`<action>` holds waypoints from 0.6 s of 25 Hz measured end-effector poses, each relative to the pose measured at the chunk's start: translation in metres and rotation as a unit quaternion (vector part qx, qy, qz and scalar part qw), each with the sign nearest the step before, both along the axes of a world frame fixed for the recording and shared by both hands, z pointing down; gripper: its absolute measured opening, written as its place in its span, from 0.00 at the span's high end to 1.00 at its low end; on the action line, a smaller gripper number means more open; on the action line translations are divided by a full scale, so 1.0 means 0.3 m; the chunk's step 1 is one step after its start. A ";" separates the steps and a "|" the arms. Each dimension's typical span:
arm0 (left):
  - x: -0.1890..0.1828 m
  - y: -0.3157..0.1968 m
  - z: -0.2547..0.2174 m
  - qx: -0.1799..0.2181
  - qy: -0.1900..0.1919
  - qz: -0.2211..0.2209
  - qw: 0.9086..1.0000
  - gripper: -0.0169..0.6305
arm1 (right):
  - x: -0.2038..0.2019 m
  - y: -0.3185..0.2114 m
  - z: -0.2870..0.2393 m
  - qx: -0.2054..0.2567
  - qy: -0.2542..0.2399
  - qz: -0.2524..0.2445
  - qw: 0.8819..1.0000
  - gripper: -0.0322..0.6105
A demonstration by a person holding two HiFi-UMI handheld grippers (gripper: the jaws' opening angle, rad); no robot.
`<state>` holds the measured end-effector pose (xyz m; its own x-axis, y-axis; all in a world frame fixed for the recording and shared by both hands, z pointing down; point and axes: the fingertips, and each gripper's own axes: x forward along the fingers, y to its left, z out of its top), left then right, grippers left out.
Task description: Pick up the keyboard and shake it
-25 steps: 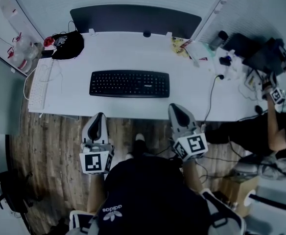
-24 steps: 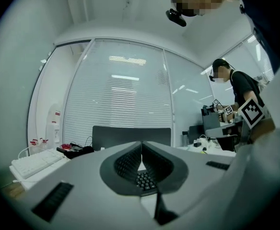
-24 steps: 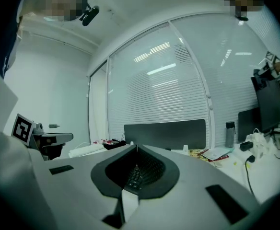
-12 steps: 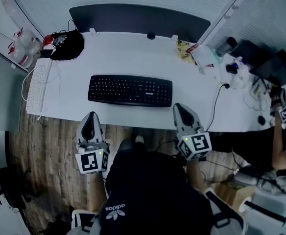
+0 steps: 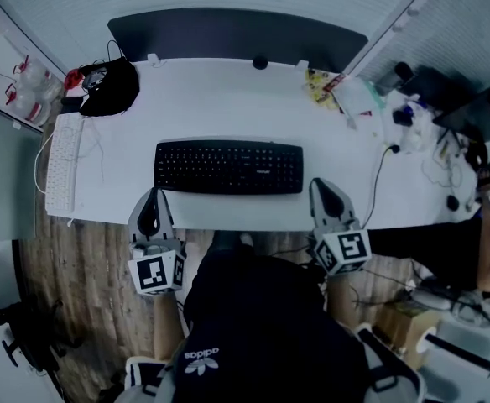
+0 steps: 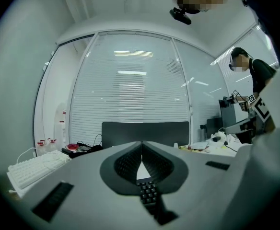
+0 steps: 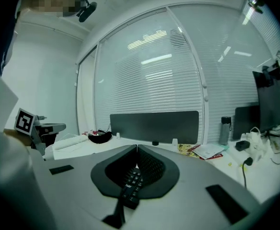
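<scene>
The black keyboard [image 5: 228, 167] lies flat on the white desk [image 5: 228, 91], near its front edge. My left gripper [image 5: 152, 195] is shut and empty, its tip at the desk's front edge just outside the keyboard's left end. The right gripper [image 5: 321, 186] is also shut and empty, close to the keyboard's right front corner. In the left gripper view the jaws [image 6: 141, 143] meet, with keyboard keys [image 6: 148, 194] showing below them. The right gripper view shows its closed jaws [image 7: 136, 148] with the keyboard [image 7: 130, 183] beneath. Neither gripper touches the keyboard.
A white keyboard [image 5: 63, 162] sits at the desk's left end and a black bag [image 5: 111, 85] at the back left. Papers [image 5: 346, 91], a cable [image 5: 375, 183] and small gadgets crowd the right. A dark panel [image 5: 237, 34] stands behind the desk. Another person [image 5: 488, 225] works at the right.
Both grippers have moved forward from over the floor to the desk's front edge, on either side of the keyboard. Their jaws stay shut. The keyboard has not moved on the desk.
</scene>
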<state>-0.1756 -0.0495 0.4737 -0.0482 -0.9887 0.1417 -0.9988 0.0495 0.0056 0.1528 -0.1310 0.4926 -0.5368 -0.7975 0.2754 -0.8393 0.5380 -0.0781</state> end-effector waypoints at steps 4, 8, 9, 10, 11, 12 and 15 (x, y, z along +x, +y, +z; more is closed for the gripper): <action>-0.045 -0.097 0.000 -0.008 0.007 0.024 1.000 0.96 | -0.021 -0.064 -0.026 -0.002 -0.004 0.029 1.000 0.94; -0.109 -0.172 0.020 -0.023 0.009 0.036 0.999 0.96 | -0.056 -0.105 -0.037 -0.003 0.003 0.046 0.999 0.94; -0.124 -0.185 0.031 -0.027 0.009 0.039 0.999 0.96 | -0.064 -0.112 -0.036 -0.003 0.004 0.051 0.999 0.94; -0.139 -0.195 0.043 -0.032 0.008 0.042 0.999 0.96 | -0.070 -0.117 -0.031 -0.003 0.004 0.055 0.998 0.94; -0.153 -0.203 0.055 -0.035 0.006 0.044 0.998 0.96 | -0.077 -0.120 -0.024 -0.004 0.005 0.059 0.998 0.94; -0.166 -0.209 0.065 -0.038 0.004 0.047 0.998 0.96 | -0.084 -0.123 -0.018 -0.005 0.006 0.061 0.998 0.94; -0.199 -0.218 0.089 -0.046 -0.004 0.051 0.998 0.96 | -0.103 -0.127 -0.006 -0.010 0.013 0.062 0.998 0.94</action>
